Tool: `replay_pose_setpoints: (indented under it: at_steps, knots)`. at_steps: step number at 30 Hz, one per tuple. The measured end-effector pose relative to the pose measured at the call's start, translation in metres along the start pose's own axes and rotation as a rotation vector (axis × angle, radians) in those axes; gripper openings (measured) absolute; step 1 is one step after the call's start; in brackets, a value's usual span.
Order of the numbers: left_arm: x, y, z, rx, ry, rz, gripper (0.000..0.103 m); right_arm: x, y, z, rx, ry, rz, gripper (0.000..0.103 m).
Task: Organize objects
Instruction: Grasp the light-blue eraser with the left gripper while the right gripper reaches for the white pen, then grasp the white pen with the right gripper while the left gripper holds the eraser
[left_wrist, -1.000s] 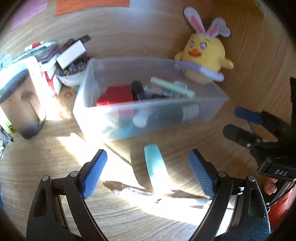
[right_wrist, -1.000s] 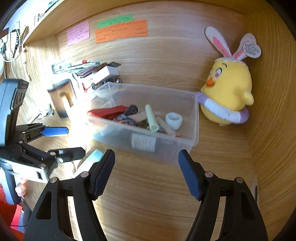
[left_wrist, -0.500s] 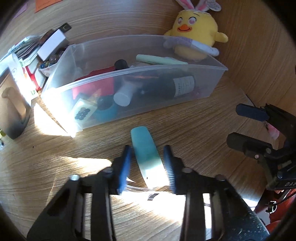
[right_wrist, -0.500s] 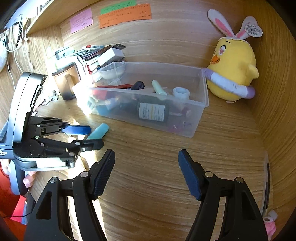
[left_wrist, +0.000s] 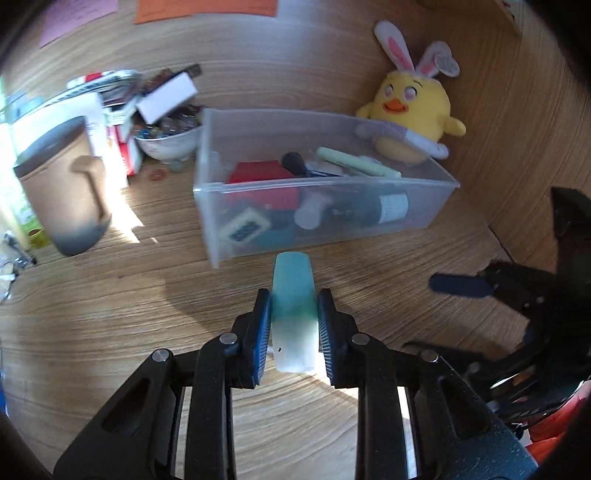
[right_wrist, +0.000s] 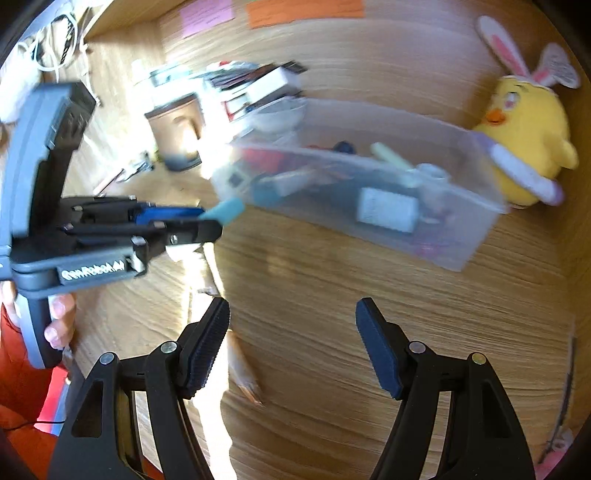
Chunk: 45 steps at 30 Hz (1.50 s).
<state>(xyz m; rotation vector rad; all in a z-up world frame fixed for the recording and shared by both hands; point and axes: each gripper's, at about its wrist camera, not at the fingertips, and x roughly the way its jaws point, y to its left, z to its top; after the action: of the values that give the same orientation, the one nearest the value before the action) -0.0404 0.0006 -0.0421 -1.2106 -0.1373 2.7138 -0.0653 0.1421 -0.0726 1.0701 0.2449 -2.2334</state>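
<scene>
My left gripper (left_wrist: 293, 325) is shut on a teal and white oblong case (left_wrist: 293, 295) and holds it above the wooden desk, just in front of the clear plastic bin (left_wrist: 436, 173). The bin holds several items: a red box, a dark bottle, a pale green tube. In the right wrist view the left gripper (right_wrist: 207, 221) shows at the left with the teal case (right_wrist: 229, 208) sticking out of its tip near the bin (right_wrist: 480, 221). My right gripper (right_wrist: 293, 339) is open and empty over bare desk.
A yellow chick plush (left_wrist: 413, 110) with bunny ears sits behind the bin's right end. A brown mug (left_wrist: 66, 192), a bowl of small bits (left_wrist: 166, 136) and stacked books stand at the left. A wooden wall rises at the right. A pencil (right_wrist: 243, 373) lies on the desk.
My left gripper closed on the teal case and lifted it off the desk toward the bin. The right gripper stayed open and shifted a little.
</scene>
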Motion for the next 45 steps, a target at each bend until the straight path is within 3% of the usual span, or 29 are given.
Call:
replay_pose_setpoints:
  at_steps: [5, 10, 12, 15, 32, 45]
  knots:
    - [-0.009, 0.01, -0.006, -0.023, -0.015, 0.005, 0.025, 0.02, 0.022, 0.003, -0.06, 0.051, 0.036, 0.065]
    - [-0.012, 0.017, -0.008, -0.049, -0.022, -0.004, 0.024, 0.032, 0.042, 0.004, -0.149, 0.066, 0.017, 0.039]
    - [-0.013, 0.019, -0.009, -0.057, -0.026, -0.006, 0.025, 0.033, 0.049, 0.004, -0.175, 0.06, 0.015, 0.021]
    - [-0.015, 0.02, -0.008, -0.065, -0.034, -0.012, 0.024, 0.032, 0.051, 0.004, -0.168, 0.048, 0.018, 0.011]
    - [-0.039, 0.002, 0.011, -0.053, -0.125, -0.038, 0.025, -0.039, 0.022, 0.007, -0.059, -0.13, -0.015, 0.01]
    - [-0.043, -0.007, 0.039, -0.031, -0.181, -0.032, 0.025, -0.064, -0.01, 0.05, 0.018, -0.261, -0.058, 0.01]
